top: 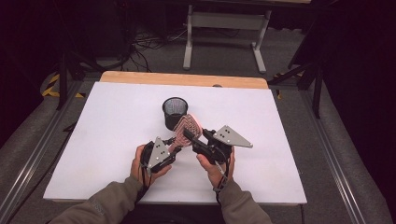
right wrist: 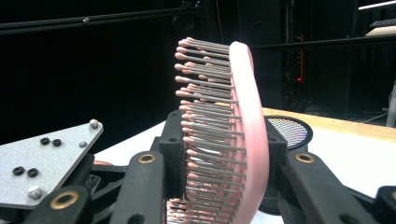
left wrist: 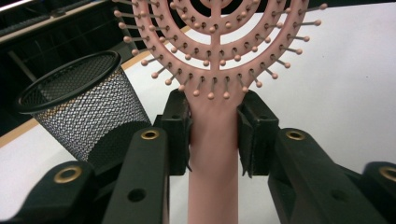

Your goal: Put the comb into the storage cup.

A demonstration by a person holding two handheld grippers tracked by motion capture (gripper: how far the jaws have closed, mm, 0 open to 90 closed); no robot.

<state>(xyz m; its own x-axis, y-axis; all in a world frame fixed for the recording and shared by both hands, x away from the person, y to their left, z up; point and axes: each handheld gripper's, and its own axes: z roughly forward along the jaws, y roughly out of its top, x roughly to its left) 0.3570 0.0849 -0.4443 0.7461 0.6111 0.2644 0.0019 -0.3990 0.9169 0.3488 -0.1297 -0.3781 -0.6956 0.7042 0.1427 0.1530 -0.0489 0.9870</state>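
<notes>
Pink hairbrush held above the white table, just in front of the mesh cup. Left gripper pinches the handle; right gripper clamps the head across bristles and back. Likely light, stiff plastic; bristles springy, so the handle is the surer hold. Both hands low, angled inward.

Nothing to read here: no word, brand, number or label stands on the pink hairbrush, on the black mesh cup or on the white surface. The grey plates on the grippers carry screws and holes and no lettering.
</notes>
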